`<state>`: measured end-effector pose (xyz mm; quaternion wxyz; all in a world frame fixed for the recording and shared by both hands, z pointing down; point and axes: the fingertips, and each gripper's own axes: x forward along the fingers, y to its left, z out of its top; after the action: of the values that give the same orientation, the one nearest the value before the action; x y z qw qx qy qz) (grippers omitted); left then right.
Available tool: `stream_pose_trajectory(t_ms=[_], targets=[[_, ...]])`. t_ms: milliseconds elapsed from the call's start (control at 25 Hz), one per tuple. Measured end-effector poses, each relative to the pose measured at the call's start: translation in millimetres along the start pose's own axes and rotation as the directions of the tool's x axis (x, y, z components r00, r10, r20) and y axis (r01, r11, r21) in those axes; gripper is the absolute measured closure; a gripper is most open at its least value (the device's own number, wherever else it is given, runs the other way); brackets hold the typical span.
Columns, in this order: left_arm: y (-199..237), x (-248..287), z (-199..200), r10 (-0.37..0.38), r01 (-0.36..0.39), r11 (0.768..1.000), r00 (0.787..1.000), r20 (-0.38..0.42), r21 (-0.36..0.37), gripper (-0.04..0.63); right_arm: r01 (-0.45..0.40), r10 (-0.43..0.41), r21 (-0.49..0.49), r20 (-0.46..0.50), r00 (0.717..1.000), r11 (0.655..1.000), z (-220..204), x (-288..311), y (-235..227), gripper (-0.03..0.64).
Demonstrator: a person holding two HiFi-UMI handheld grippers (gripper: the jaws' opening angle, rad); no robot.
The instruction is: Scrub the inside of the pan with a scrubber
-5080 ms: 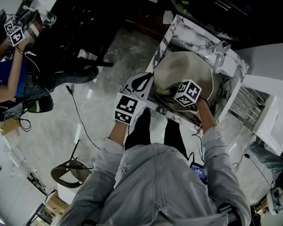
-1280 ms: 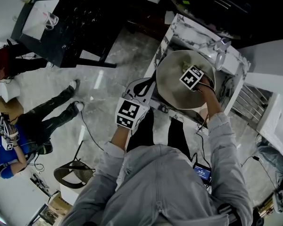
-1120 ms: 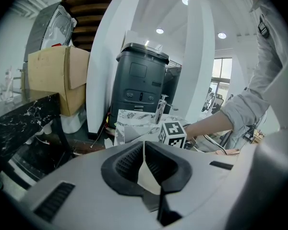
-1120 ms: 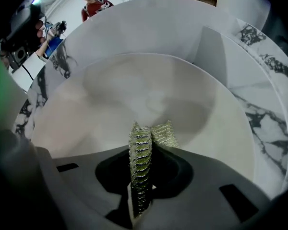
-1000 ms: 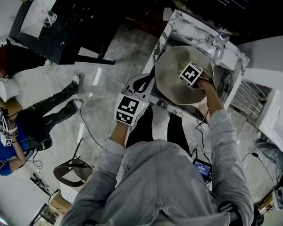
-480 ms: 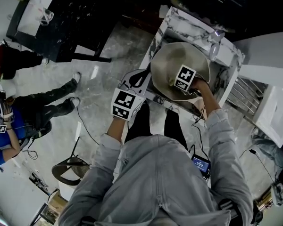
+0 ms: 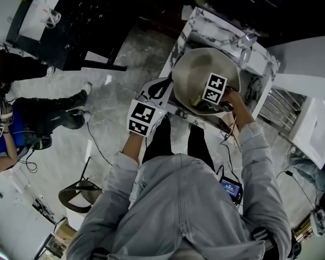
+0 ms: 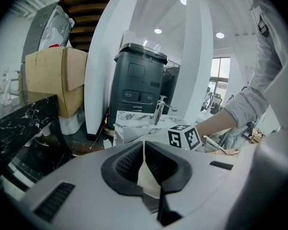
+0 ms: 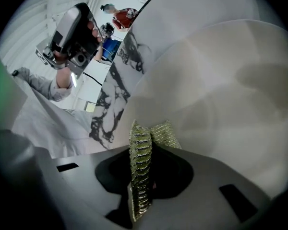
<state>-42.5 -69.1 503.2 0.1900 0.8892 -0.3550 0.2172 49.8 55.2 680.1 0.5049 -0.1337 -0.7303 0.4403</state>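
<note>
A wide grey pan [image 7: 195, 69] rests tilted over the marble sink [image 7: 262, 69]. My right gripper [image 7: 199, 98] is inside the pan near its near rim, shut on a green-gold mesh scrubber [image 9: 161, 134]. The scrubber presses against the pan's pale inner wall [image 9: 221, 104]. My left gripper [image 7: 169, 89] is at the pan's left edge. In the left gripper view it [image 8: 144, 150] is shut on a pale part of the pan; handle or rim I cannot tell. The right gripper's marker cube [image 8: 185, 137] shows beyond it.
A faucet [image 7: 246, 41] stands at the sink's far edge. A black table [image 7: 70, 26] lies to the far left, and people [image 7: 11, 123] stand on the floor at left. A dark bin [image 8: 137, 85] and a cardboard box [image 8: 53, 80] stand behind the sink.
My right gripper has slid the scrubber from the pan's middle right toward its near rim. The left gripper has kept its hold. The people at left have shifted.
</note>
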Motion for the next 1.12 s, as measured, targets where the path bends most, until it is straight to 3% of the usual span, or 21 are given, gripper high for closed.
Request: stream_pose_trajectory(t_ms=[200,440,760,920,1120], targets=[[2,-4,2,0.009,-0.009,1.000,1.000,0.003,-0.002,0.565,-0.078,0.078,-0.011,0.013,0.997,0.997,-2,-10,20,0.532],[-7,-2,10,-0.009,0.009,1.000,1.000,0.011,0.011,0.565,-0.113,0.113,-0.045,0.000,0.994,0.993,-9,-28,43,0.532],[-18,1,23,-0.028,0.027,0.999,0.999,0.029,0.026,0.565,-0.092,0.085,-0.052,-0.112,0.990,0.994,-25,-44,55,0.532],[-18,1,24,-0.027,0.026,0.999,0.999,0.026,0.024,0.565,-0.042,0.031,-0.051,-0.208,0.978,0.998,-41,-49,50,0.532],[-17,3,20,-0.027,0.027,0.999,0.999,0.022,0.021,0.565,0.002,-0.010,-0.036,-0.233,0.972,0.999,-43,-41,32,0.532]])
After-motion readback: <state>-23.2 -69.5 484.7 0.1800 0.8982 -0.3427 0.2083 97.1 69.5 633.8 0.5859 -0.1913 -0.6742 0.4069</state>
